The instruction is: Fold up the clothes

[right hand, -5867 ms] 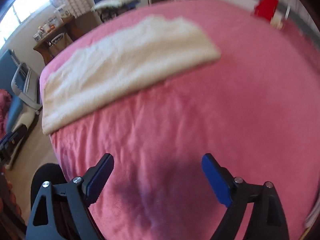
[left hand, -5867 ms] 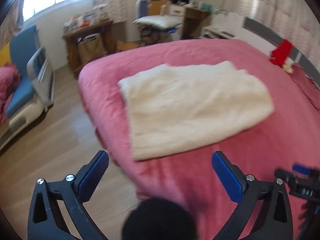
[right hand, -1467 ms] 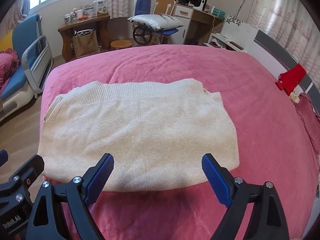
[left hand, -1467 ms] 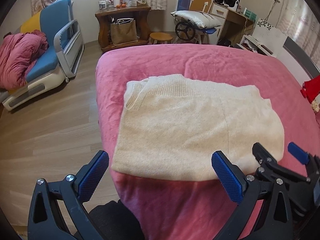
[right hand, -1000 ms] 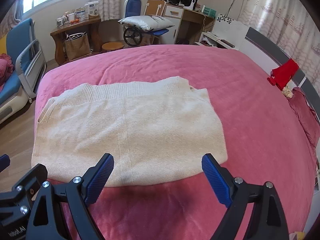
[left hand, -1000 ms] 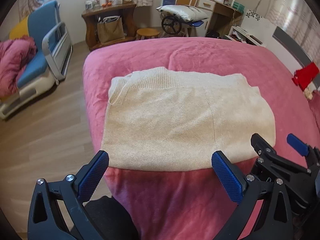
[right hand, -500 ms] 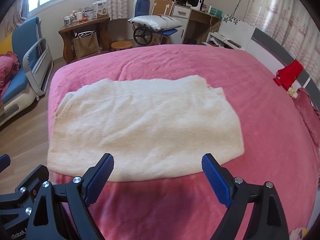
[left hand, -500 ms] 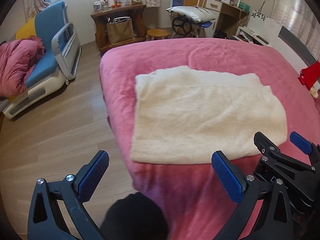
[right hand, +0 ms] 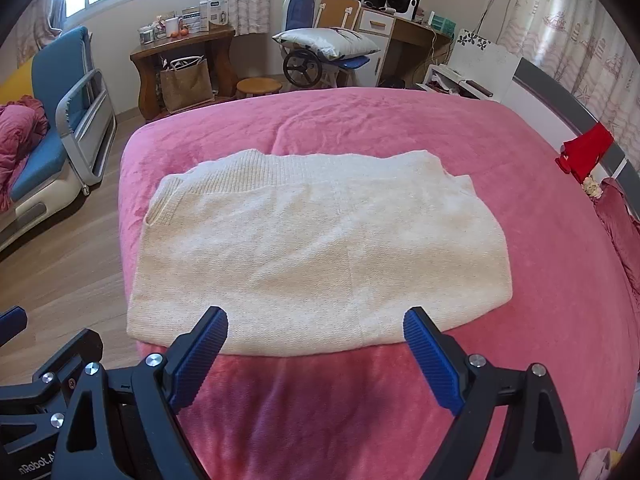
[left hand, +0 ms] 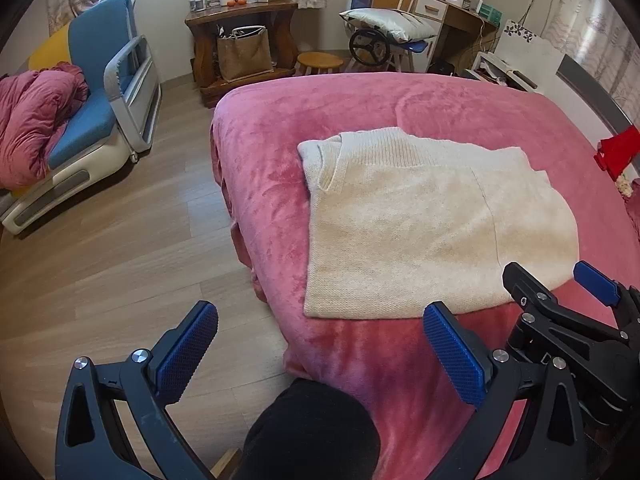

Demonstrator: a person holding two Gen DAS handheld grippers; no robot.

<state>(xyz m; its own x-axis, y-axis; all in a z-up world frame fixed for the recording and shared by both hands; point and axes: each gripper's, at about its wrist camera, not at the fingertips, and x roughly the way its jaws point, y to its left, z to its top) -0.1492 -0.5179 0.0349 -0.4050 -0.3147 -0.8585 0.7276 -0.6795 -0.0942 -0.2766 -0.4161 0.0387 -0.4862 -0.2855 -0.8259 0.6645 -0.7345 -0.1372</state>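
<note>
Swung rightward and nearer since half a second ago in the left wrist view, with the ribbed hem and one cuff now showing at the far left corner. Two claws, both spread wide and gripping nothing: left claw (left hand: 320, 350) over the bed's near corner and the floor, right claw (right hand: 316, 354) just short of the near fold. One cream sweater (right hand: 320, 248), folded into a flat rectangle, lying on the pink blanket (right hand: 400, 128) toward the foot corner of the bed. Seen only from the left wrist: right claw's black frame at lower right, plus one dark rounded shape at the bottom edge, identity unclear. Seen only from the right wrist: window panes at upper left. Farther off in both: one red item (right hand: 586, 152) by the headboard, one blue armchair (left hand: 100, 92) with crumpled pink bedding, one wooden worktop (right hand: 182, 46) with jars and boxes, one pillow (right hand: 328, 46) on a chair.
</note>
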